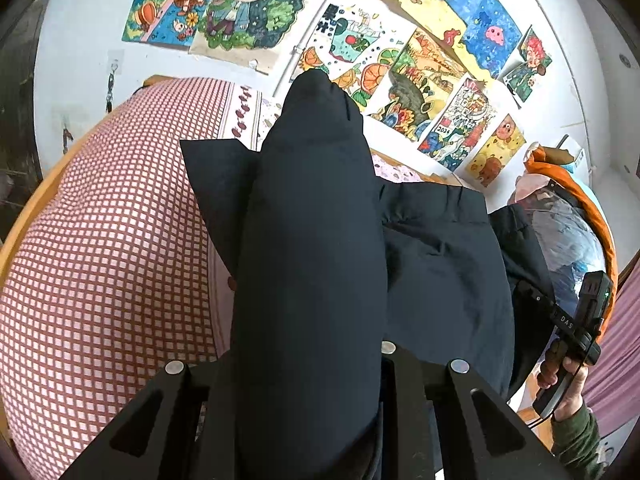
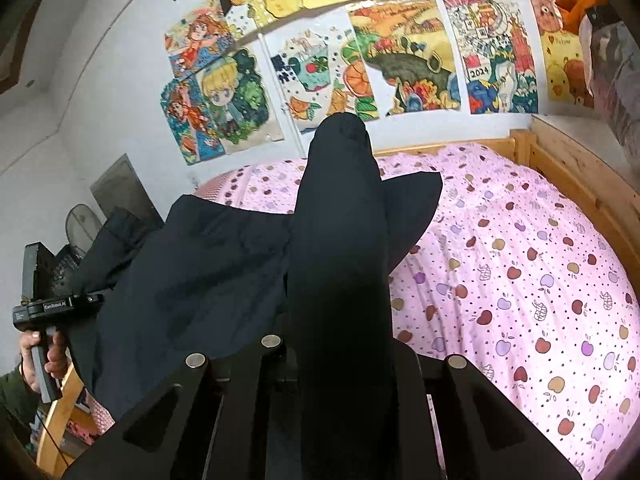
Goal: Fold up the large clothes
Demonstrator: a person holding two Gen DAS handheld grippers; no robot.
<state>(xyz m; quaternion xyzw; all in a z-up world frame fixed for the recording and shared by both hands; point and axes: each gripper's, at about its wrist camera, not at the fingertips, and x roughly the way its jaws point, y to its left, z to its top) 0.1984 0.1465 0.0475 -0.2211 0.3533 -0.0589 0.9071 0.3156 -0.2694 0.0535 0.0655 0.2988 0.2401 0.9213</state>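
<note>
Left wrist view: left claw (image 1: 310, 360) pinching thick fold of dark navy garment (image 1: 312, 240), cloth bulging up between fingers, lifted above bed. Red-checked quilt (image 1: 108, 248) below left. Right claw (image 1: 576, 320) at far right edge, gripped by hand (image 1: 564, 384); its fingers hidden behind cloth.

Right wrist view: right claw (image 2: 340, 360) clamped on same garment (image 2: 340, 260), rest draping left toward left claw (image 2: 52, 308). Pink apple-print sheet (image 2: 520, 280) underneath. Children's drawings (image 2: 400, 60) on wall.

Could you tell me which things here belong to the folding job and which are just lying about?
Job: dark garment, left tongs, right tongs, apple-print bedsheet.
Lying about: wall drawings, checked quilt, orange bag, fan.
</note>
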